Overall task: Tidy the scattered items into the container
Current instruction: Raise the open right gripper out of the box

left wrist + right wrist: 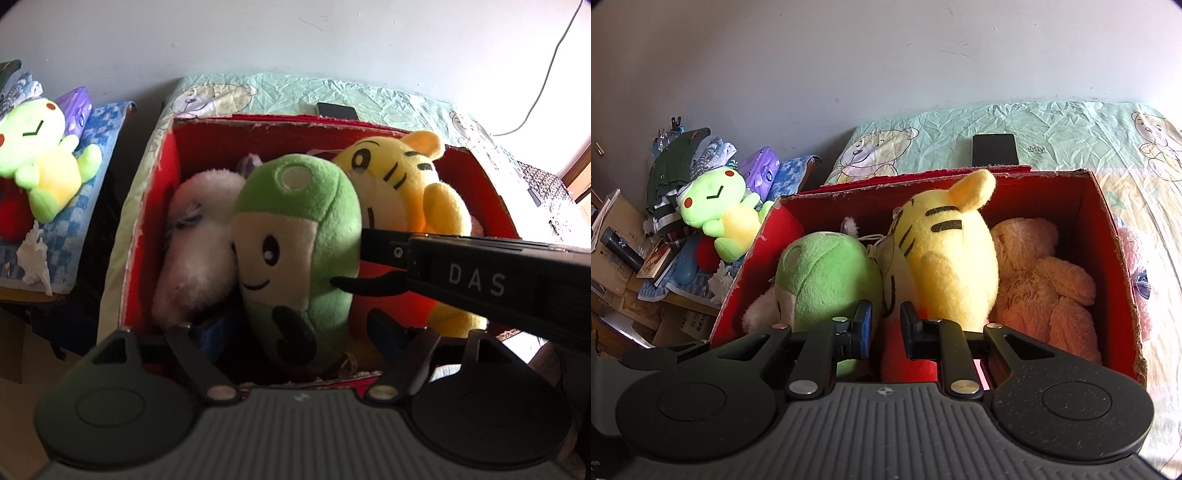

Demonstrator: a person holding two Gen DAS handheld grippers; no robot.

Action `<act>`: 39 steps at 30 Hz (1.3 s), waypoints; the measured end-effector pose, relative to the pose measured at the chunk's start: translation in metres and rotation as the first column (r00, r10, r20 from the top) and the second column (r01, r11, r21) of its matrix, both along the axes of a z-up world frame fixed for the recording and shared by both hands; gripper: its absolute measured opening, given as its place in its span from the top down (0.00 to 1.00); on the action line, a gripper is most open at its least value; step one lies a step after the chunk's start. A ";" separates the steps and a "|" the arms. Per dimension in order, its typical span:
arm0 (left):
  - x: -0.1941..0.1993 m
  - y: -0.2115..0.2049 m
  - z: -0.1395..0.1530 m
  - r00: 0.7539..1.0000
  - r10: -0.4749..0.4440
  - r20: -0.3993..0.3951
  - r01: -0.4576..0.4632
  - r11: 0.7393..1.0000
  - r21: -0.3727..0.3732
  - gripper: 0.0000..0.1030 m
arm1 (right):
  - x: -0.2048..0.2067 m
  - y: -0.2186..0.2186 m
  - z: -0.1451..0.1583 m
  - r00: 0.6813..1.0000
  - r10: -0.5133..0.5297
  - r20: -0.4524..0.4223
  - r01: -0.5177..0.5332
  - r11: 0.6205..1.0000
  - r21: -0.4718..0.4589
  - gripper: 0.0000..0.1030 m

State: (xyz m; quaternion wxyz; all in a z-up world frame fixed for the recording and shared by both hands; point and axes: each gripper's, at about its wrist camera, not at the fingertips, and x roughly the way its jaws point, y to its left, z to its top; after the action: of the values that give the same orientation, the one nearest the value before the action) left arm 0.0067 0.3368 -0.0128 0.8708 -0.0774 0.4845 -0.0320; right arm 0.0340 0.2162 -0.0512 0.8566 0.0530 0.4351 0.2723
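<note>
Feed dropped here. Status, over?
Left hand-held gripper open around green plush. Right hand-held gripper open. Red box nearly full. Frog plush outside.

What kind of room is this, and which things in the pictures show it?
Most likely a bedroom at home. A bed sheet printed with cartoon bears covers the bed, a red box of plush toys sits on it, and folded clothes are piled on a cluttered side table.
</note>
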 end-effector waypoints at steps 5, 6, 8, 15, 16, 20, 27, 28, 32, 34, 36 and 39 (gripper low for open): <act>0.001 0.001 -0.003 1.000 -0.011 -0.020 0.011 1.000 -0.011 0.15 | -0.003 0.003 0.000 1.000 0.008 0.021 -0.008 1.000 -0.023 0.82; 0.001 0.002 -0.003 1.000 -0.013 -0.020 0.013 1.000 -0.012 0.15 | -0.003 0.003 0.000 1.000 0.007 0.021 -0.007 1.000 -0.023 0.82; 0.000 0.001 -0.004 1.000 -0.015 -0.021 0.014 1.000 -0.011 0.14 | -0.002 0.002 0.000 1.000 0.008 0.020 -0.008 1.000 -0.018 0.82; 0.004 -0.003 -0.007 0.999 -0.018 -0.051 0.018 1.000 0.005 0.10 | -0.004 0.001 -0.001 1.000 0.016 0.024 -0.015 1.000 -0.017 0.82; 0.004 -0.003 -0.007 0.998 -0.018 -0.053 0.018 1.000 0.005 0.10 | -0.003 0.000 -0.001 1.000 0.014 0.022 -0.014 1.000 -0.014 0.82; 0.002 -0.003 -0.008 0.999 -0.019 -0.046 0.020 1.000 0.014 0.10 | -0.003 -0.002 -0.002 1.000 0.012 0.015 -0.012 1.000 -0.001 0.82; -0.005 -0.002 0.000 1.000 -0.020 -0.011 0.020 0.999 0.033 0.12 | -0.005 -0.003 -0.001 1.000 0.013 0.015 -0.013 1.000 0.003 0.82; -0.005 -0.001 0.001 1.000 -0.017 -0.007 0.018 0.999 0.031 0.14 | -0.005 -0.003 -0.001 1.000 0.012 0.013 -0.012 1.000 0.006 0.82; -0.004 0.002 0.002 1.000 0.001 -0.012 0.000 0.999 0.042 0.24 | -0.006 -0.005 -0.001 1.000 0.011 0.011 -0.011 1.000 0.012 0.82; -0.004 0.003 0.002 1.000 0.010 -0.016 -0.009 0.999 0.036 0.24 | -0.007 -0.005 0.000 1.000 0.012 0.013 -0.012 1.000 0.011 0.82; -0.004 0.004 0.002 1.000 0.016 -0.015 -0.015 0.999 0.040 0.24 | -0.008 -0.005 0.000 1.000 0.013 0.013 -0.013 1.000 0.012 0.82; -0.005 0.003 0.002 1.000 0.023 -0.017 -0.022 0.999 0.043 0.23 | -0.008 -0.008 0.001 1.000 0.011 0.006 -0.011 1.000 0.026 0.82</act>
State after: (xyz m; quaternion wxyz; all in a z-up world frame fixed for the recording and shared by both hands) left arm 0.0022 0.3401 -0.0111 0.8684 -0.0644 0.4916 -0.0111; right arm 0.0261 0.2080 -0.0500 0.8556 0.0610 0.4293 0.2827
